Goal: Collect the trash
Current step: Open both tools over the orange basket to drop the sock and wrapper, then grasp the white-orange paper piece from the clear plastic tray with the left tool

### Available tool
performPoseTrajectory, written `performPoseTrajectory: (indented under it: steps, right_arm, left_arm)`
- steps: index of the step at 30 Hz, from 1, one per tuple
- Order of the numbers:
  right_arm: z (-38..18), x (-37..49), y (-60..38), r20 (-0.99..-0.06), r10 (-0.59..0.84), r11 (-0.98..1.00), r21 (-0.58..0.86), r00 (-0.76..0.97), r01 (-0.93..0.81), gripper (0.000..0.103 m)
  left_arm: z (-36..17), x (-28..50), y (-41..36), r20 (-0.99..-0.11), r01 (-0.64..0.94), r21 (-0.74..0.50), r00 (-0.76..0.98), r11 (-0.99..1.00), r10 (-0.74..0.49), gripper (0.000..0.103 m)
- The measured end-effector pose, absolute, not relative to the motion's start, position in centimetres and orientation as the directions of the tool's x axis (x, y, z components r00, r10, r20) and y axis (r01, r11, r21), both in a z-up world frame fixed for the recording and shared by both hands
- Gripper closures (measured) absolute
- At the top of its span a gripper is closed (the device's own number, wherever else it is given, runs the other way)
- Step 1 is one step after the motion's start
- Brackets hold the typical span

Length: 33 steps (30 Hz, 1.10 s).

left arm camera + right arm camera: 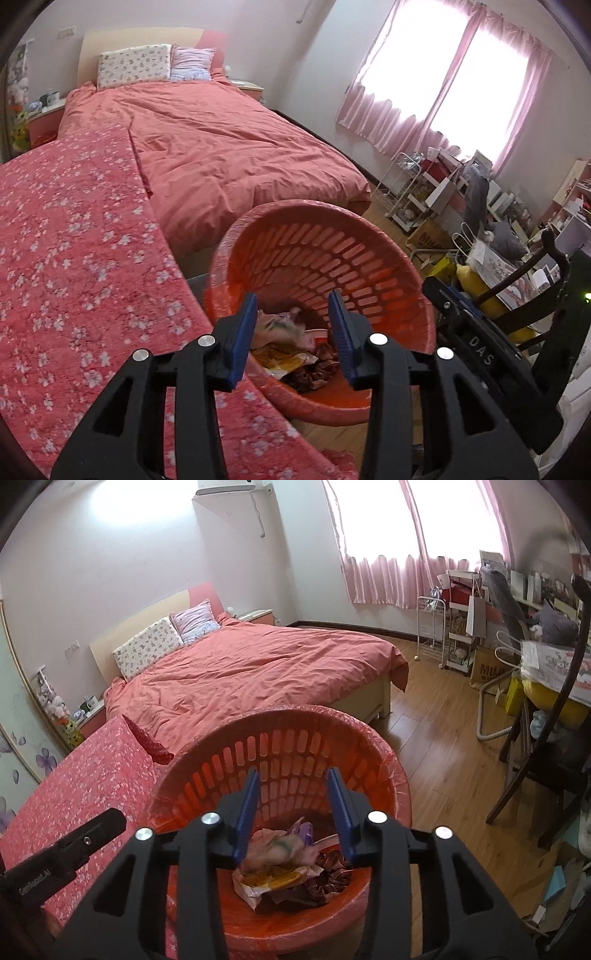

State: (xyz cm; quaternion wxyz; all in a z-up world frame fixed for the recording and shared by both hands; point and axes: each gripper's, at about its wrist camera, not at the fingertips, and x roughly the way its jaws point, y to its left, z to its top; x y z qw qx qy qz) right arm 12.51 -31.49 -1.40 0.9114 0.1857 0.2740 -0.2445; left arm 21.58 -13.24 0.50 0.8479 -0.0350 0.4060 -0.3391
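An orange slotted trash basket [310, 251] lined with a thin red bag stands on the floor beside the flowered red blanket; it also shows in the right wrist view [280, 746]. Crumpled wrappers and paper trash [291, 347] lie at its bottom, also seen in the right wrist view [288, 864]. My left gripper [293, 306] is open and empty above the basket's mouth. My right gripper [293, 782] is open and empty above the same basket. The right gripper's body [480, 343] shows at the right of the left view; the left gripper's body [59, 853] shows at the left of the right view.
A flowered red blanket [74, 266] lies to the left of the basket. A bed with a salmon duvet [251, 664] is beyond. A dark wooden chair [546, 746], a table with a yellow bag [554, 701] and cluttered shelves [465, 627] stand right. Wood floor [443, 760] lies between.
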Motion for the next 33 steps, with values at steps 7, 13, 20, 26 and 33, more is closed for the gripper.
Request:
performPoseTrajectory:
  steps: [7,13,20,26,33]
  right_arm:
    - [-0.4,12.8,-28.7,-0.575,-0.314,0.856,0.173,0.756,0.487,0.041]
    - [0.4,13.5,-24.4,-0.567,-0.236,0.909,0.157,0.789,0.385,0.036]
    - [1.0,14.7,-18.1,-0.572,-0.127,0.956,0.146,0.810,0.253,0.036]
    - [1.1,15.2,-14.2,-0.587,-0.080,0.976,0.117,0.806,0.182,0.036]
    - [0.5,14.9,-12.2,-0.616,-0.063,0.981,0.108,0.785,0.163,0.036]
  left_arm:
    - [1.8,21.3,-8.6,-0.677,0.488,-0.252,0.528,0.836,-0.513,0.054]
    - [3.3,21.6,-0.6,-0.670,0.355,-0.195,0.633,0.914,-0.388,0.050]
    - [3.9,22.0,10.1,-0.659,0.136,-0.133,0.728,0.982,-0.190,0.047]
    - [3.3,20.7,13.3,-0.657,0.108,-0.098,0.740,0.989,-0.145,0.047]
    - [2.0,19.6,11.6,-0.673,0.182,-0.075,0.717,0.981,-0.184,0.054]
